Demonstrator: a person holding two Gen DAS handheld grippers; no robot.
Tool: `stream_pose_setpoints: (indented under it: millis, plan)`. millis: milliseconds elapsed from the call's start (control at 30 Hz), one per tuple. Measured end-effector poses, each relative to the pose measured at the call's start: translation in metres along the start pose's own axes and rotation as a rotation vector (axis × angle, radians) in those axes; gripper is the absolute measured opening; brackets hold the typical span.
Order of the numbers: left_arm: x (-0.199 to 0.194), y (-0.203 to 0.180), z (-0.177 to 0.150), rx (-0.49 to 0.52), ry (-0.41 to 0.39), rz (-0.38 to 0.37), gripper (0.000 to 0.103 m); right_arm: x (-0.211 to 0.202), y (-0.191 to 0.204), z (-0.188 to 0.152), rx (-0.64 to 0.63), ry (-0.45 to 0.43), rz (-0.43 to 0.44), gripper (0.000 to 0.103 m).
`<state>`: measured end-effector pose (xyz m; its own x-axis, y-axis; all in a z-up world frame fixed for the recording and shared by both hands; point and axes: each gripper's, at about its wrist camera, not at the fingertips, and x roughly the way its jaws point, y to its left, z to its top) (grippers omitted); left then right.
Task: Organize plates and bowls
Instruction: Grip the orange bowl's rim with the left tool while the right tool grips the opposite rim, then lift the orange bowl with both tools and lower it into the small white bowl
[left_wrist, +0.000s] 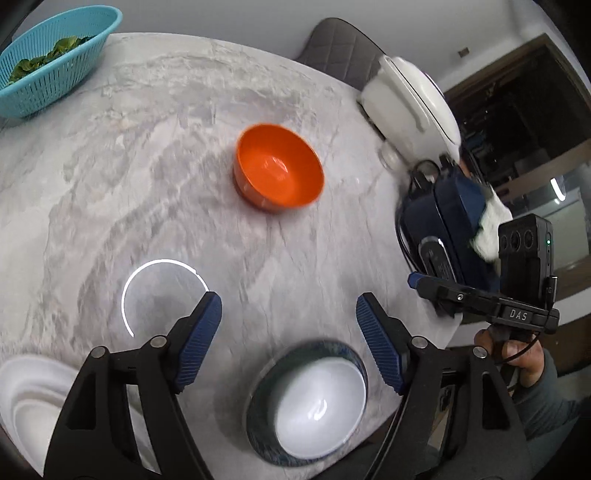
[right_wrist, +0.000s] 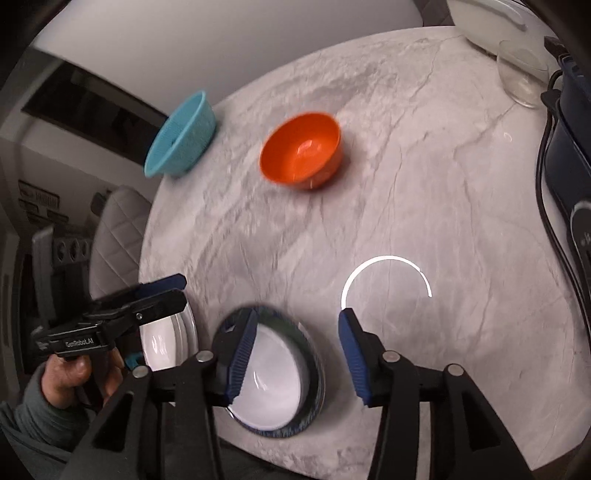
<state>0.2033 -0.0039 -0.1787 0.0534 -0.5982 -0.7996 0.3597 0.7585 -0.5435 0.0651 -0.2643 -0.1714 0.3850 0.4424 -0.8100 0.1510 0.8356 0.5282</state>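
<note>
A white bowl (left_wrist: 317, 402) sits nested in a dark blue-patterned dish (left_wrist: 264, 417) near the table's front edge. My left gripper (left_wrist: 289, 296) hangs open above the table just beyond it, nothing between its fingers. In the right wrist view the right gripper (right_wrist: 298, 315) is open too, its left finger over the white bowl (right_wrist: 273, 380) and the dish's rim (right_wrist: 316, 391), not pressing on them. An orange bowl (left_wrist: 279, 170) (right_wrist: 301, 147) stands alone mid-table. A white plate (left_wrist: 29, 398) (right_wrist: 166, 343) lies at the front left, under the left gripper (right_wrist: 173, 288).
A teal basket (left_wrist: 48, 62) with greens stands at the far left. A white cooker (left_wrist: 410, 99), a clear glass (right_wrist: 521, 74) and a dark blue appliance (left_wrist: 443, 229) with a cord line the right side. Chairs stand around the marble table (left_wrist: 147, 166).
</note>
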Motion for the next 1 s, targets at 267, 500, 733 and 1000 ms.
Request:
stream_pose_setpoints:
  millis: [267, 500, 733, 1000]
  plan:
    - [0.076, 0.05, 0.115, -0.142, 0.065, 0.032, 0.072, 0.061, -0.054, 0.128, 0.119, 0.021, 0.147, 0.058]
    - [0.126, 0.061, 0.122, -0.159, 0.146, 0.062, 0.053, 0.112, -0.062, 0.157, 0.113, 0.13, 0.171, 0.05]
    - [0.142, 0.052, 0.129, -0.121, 0.162, 0.058, 0.023, 0.134, -0.073, 0.155, 0.135, 0.173, 0.162, 0.035]
    - [0.147, 0.036, 0.125, -0.086, 0.171, 0.105, 0.013, 0.134, -0.06, 0.159, 0.094, 0.165, 0.13, 0.017]
